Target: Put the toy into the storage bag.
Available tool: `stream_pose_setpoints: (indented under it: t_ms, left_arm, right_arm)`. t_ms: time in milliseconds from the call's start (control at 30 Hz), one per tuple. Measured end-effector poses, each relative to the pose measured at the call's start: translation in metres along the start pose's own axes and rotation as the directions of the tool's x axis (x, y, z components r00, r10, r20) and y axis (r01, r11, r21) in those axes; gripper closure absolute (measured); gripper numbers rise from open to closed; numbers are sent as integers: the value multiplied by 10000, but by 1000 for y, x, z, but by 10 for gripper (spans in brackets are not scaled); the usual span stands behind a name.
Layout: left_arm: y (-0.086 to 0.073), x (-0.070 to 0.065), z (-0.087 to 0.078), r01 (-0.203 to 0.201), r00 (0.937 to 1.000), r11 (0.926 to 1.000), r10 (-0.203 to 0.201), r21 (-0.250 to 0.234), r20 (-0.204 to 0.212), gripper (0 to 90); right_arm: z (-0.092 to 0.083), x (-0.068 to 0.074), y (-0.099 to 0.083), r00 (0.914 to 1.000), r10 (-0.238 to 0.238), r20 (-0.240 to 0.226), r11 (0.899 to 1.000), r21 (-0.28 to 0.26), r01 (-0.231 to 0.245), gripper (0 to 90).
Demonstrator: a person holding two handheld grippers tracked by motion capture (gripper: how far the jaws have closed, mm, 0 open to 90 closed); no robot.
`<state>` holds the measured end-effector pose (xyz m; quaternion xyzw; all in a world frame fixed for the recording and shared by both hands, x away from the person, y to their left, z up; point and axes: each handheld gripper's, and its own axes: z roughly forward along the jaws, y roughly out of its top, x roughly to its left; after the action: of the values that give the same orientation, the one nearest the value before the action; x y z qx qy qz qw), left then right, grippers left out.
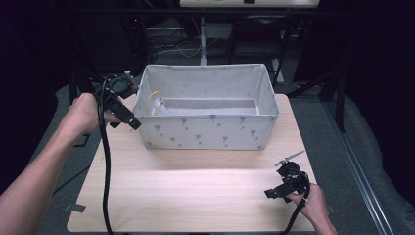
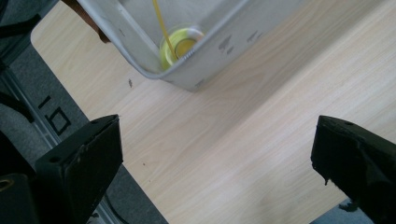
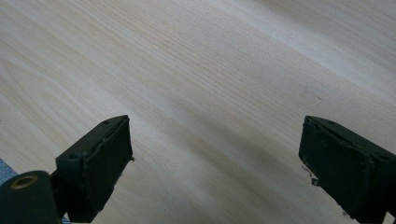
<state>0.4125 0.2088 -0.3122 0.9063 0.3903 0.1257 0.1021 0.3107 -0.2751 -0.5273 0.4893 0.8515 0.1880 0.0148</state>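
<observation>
Reaching forward at the table's (image 1: 195, 186) left edge, the left hand (image 1: 85, 113) holds the left gripper (image 1: 122, 105) beside the fabric bin's (image 1: 205, 129) left end, jaws spread wide and empty. Near the right front corner, the right gripper (image 1: 281, 188) rests low, jaws likewise spread. One yellow cup (image 2: 180, 46) (clearest in the left gripper view) sits inside one bin.

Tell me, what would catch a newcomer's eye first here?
Probably the big pale fabric bin standing at the far middle of the wooden table, with a small yellow object in its left corner. Next, the two black hand-held grippers: the left gripper open beside the bin's left end, the right gripper open over the table's near right corner.
</observation>
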Motion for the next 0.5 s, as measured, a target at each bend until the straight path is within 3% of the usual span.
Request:
stream_pose_setpoints:
  t_ms: [500]
  left_arm:
    - [-58, -18, 36, 492, 9987, 9988, -492, 69, 137, 2]
  right_arm:
    - [0, 2, 0, 10000, -3, 13, 10000, -29, 3, 91]
